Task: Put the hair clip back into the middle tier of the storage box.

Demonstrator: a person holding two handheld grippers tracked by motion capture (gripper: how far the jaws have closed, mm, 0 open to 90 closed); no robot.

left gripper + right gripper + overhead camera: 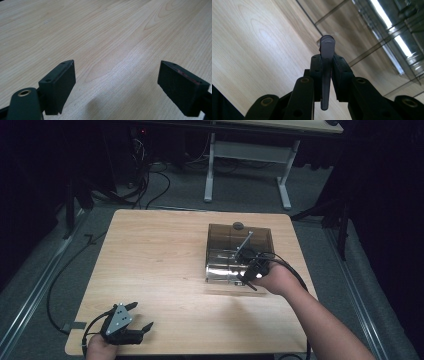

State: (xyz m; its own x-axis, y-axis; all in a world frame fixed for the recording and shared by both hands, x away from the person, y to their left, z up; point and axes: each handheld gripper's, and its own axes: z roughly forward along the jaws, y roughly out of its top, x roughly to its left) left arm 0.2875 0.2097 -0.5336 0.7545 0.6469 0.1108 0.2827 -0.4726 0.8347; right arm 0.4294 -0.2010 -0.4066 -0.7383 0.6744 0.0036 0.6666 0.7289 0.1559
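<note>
A tinted see-through box [239,251] with a clear front stands on the right half of the wooden table [160,255]. A dark round knob [238,225] sits at its far top edge. My right gripper [252,268] is at the box's near right side. In the right gripper view that gripper [327,65] is shut on a thin grey handle [327,46], whose rounded end sticks out past the pads, with the box's tinted panel [372,37] behind it. My left gripper [142,315] lies open near the table's front left corner. Between its pads [60,82] is only bare wood.
The box stands close to the table's right edge [300,265]. Wood stretches across the left and middle of the table [100,37]. Behind the table, cables [150,182] trail over the grey floor by the white legs of another desk [210,170].
</note>
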